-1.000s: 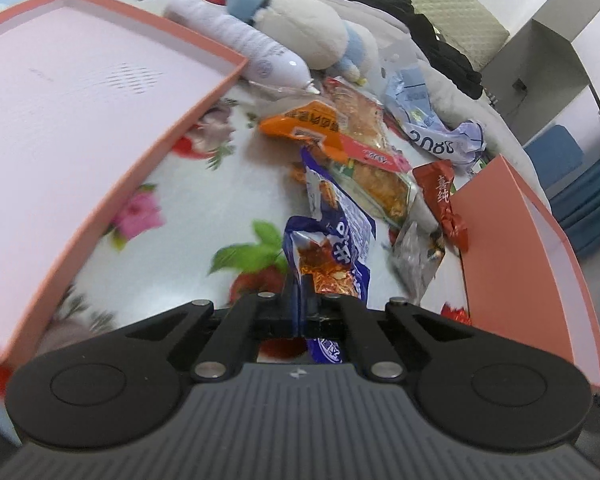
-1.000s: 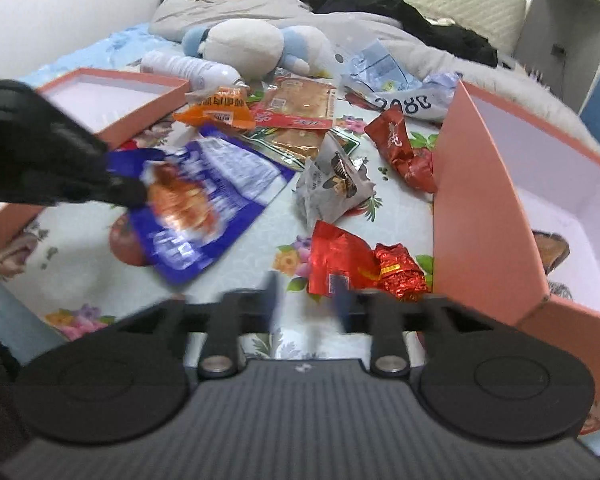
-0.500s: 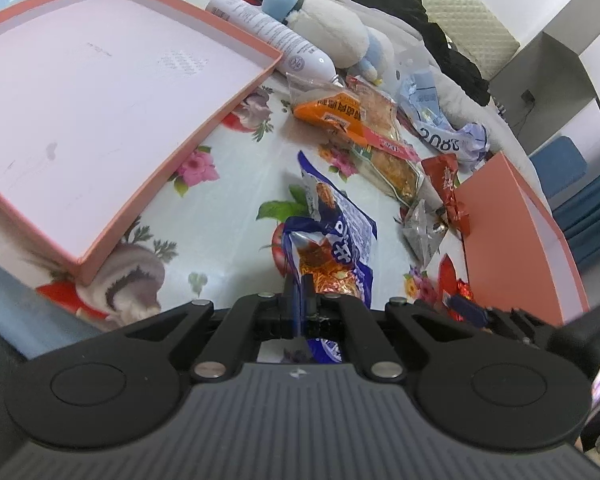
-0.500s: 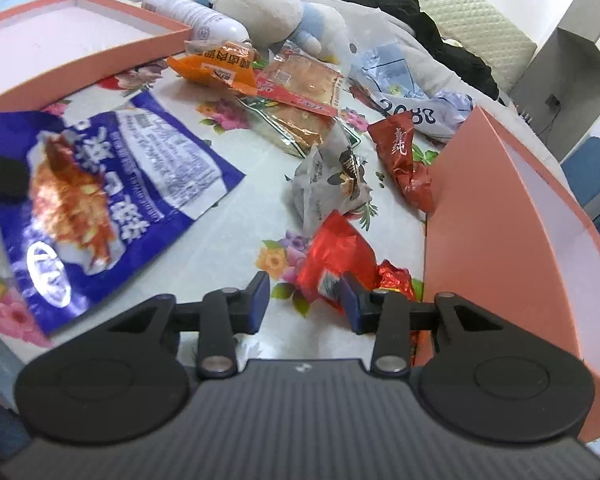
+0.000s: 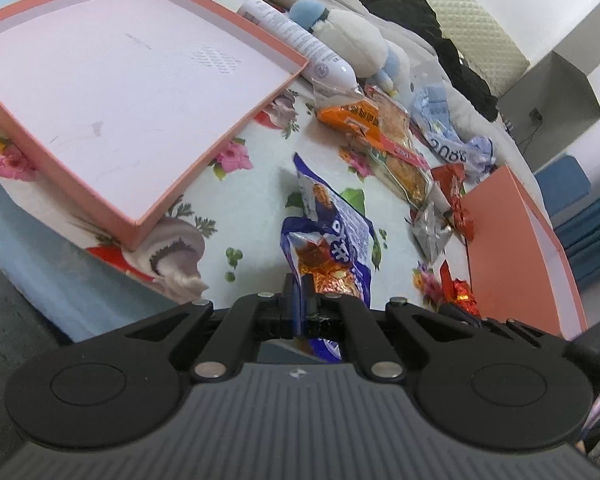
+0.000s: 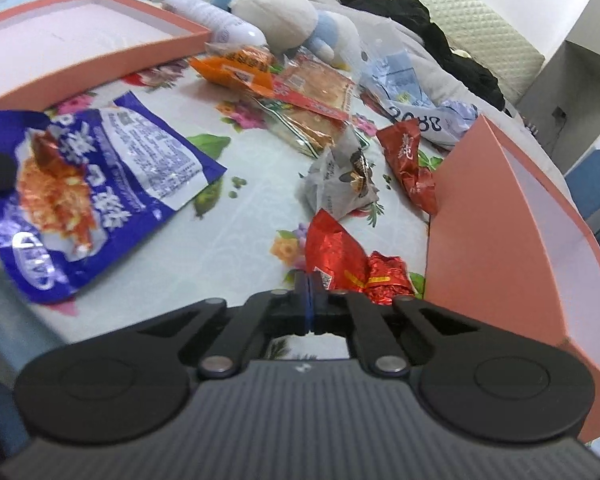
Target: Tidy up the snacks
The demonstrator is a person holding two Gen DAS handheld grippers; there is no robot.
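1. Blue snack bag (image 5: 332, 240): light, soft, crinkly foil, likely slippery; held by its edge seam, hanging over the bed (image 5: 252, 192) near the shallow pink box (image 5: 220, 128).
2. Left gripper (image 5: 300, 296): pressed together, pinching that seam; angled downward.
3. Red snack packet (image 6: 336, 252): light, crumpled foil, lying beside the upright orange box (image 6: 480, 208).
4. Right gripper (image 6: 309, 292): jaws just closed, meeting at the packet's near edge; grip uncertain; pitched downward.
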